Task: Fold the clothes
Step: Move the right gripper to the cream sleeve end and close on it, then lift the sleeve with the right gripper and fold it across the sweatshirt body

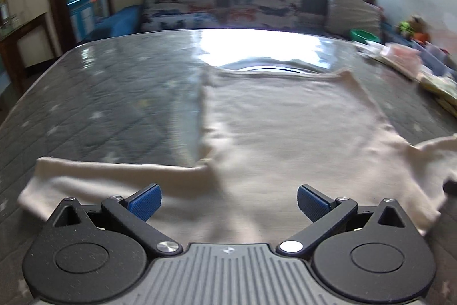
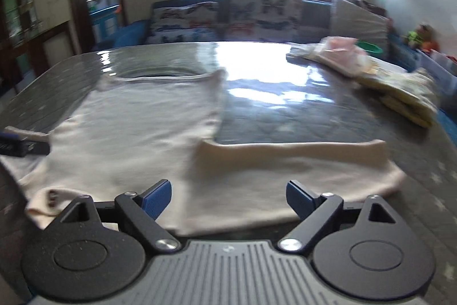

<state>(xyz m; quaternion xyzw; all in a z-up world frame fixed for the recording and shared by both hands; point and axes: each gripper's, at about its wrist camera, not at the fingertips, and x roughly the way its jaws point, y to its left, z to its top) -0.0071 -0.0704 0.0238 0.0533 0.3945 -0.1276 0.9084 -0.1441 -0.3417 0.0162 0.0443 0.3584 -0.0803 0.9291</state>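
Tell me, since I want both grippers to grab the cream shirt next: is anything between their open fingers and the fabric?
Nothing visible. The left gripper and right gripper are open directly over the cream shirt; the folded clothes pile lies off to the right.

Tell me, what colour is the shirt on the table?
Cream shirt, clearest in the left wrist view.

The shirt (image 1: pixel 285 127) is plain cream-white. It lies on a table (image 1: pixel 114 93) which is grey with a quilted pattern and small pale stars. Both grippers have blue ribbed pads (image 1: pixel 144 203) on black arms. At 12 o'clock, the cushions (image 2: pixel 228 19) show butterflies in blue and red. At 2 o'clock lie yellow and pink clothes (image 2: pixel 400 93).
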